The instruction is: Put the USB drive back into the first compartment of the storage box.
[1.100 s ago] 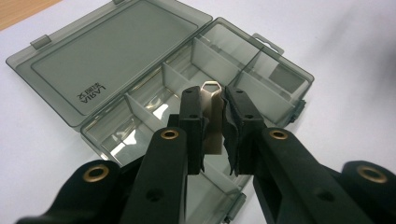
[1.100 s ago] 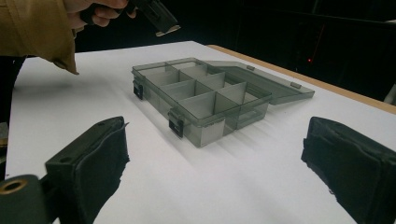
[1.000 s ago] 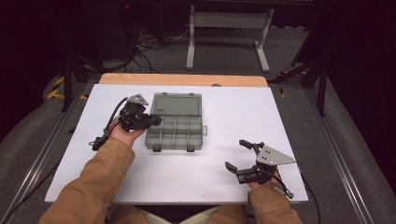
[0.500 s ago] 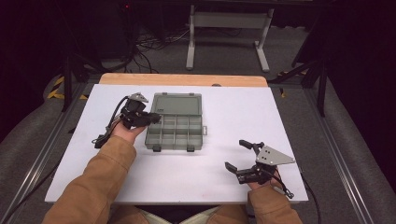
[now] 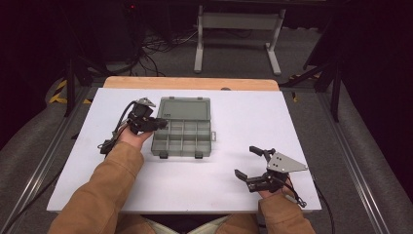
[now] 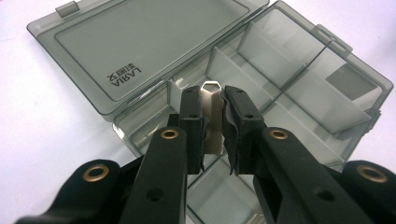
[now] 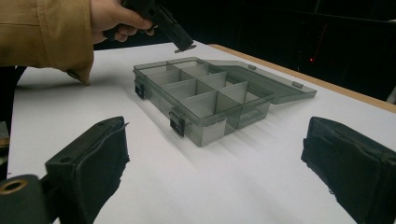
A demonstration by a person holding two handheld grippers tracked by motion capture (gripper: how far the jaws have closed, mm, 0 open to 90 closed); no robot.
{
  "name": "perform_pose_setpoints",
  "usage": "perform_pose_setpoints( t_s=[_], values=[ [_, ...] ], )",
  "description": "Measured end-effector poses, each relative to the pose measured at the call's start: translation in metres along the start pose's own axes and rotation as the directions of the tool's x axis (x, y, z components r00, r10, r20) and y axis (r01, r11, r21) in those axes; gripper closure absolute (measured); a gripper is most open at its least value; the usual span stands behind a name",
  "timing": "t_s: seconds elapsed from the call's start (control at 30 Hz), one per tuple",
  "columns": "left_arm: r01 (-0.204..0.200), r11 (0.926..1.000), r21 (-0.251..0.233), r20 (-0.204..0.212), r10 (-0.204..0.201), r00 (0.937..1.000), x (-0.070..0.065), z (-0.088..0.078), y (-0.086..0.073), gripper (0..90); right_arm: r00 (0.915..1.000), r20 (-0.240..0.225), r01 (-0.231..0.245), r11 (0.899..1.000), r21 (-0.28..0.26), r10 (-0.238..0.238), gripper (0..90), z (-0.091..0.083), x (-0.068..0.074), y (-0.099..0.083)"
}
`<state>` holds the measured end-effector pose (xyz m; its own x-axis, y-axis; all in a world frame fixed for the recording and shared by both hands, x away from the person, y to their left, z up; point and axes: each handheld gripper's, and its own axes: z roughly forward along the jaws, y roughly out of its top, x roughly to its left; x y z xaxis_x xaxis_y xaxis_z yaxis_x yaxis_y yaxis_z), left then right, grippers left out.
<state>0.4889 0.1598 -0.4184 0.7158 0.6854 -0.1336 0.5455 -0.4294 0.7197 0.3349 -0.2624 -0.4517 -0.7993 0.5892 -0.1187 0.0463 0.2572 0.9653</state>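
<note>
- The left tool (image 5: 155, 124) is clamped on a small flat metal piece (image 6: 211, 116); the left tool view shows the pads (image 6: 192, 122) pressing its two sides, with a hexagonal cut-out end sticking up past the tips.
- That left tool hovers over the left side of a smoky grey organiser box (image 5: 182, 138), at the compartments nearest the box's left wall; whether the metal piece touches the box I cannot tell.
- The box lies a little left of the tabletop's (image 5: 234, 112) middle, well clear of every edge.
- Its lid (image 5: 185, 107) is folded fully open and lies flat toward the far edge of the tabletop, with printed lettering on it.
- Dividers split the box into several compartments; those in sight look empty.
- The right tool (image 5: 249, 162) has its jaws wide apart with nothing between them; it sits near the front right corner of the tabletop, well apart from the box.
- In the right tool view the left tool (image 7: 181, 46) hangs just above the box's far corner, gripped by a hand (image 7: 112, 18) in a tan sleeve (image 7: 44, 32).
</note>
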Motion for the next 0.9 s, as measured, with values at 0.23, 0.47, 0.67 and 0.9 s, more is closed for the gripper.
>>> perform_pose_setpoints(
  t_s=[0.23, 0.47, 0.67, 0.9],
  values=[
    [0.011, 0.9998, 0.018, -0.011, -0.011, 0.9999, 0.006, 0.006, -0.003, 78.7, 1.0, -0.001, 0.001, 1.0, 0.0, -0.001, 6.9, 0.0, 0.0, 0.0],
    [0.029, 0.9989, 0.038, -0.013, -0.029, 0.9995, 0.012, 0.013, -0.007, 78.7, 1.0, -0.002, 0.0, 1.0, 0.001, 0.0, 6.9, 0.0, 0.0, 0.0],
    [0.033, 0.9981, 0.051, -0.011, -0.033, 0.9994, 0.014, 0.016, -0.008, 78.6, 1.0, -0.002, 0.0, 1.0, 0.001, 0.0, 6.9, 0.0, 0.0, 0.0],
    [0.039, 0.997, 0.066, -0.008, -0.039, 0.9992, 0.016, 0.019, -0.009, 78.6, 1.0, -0.003, 0.0, 1.0, 0.001, 0.0, 6.9, 0.0, 0.0, 0.0]
  ],
)
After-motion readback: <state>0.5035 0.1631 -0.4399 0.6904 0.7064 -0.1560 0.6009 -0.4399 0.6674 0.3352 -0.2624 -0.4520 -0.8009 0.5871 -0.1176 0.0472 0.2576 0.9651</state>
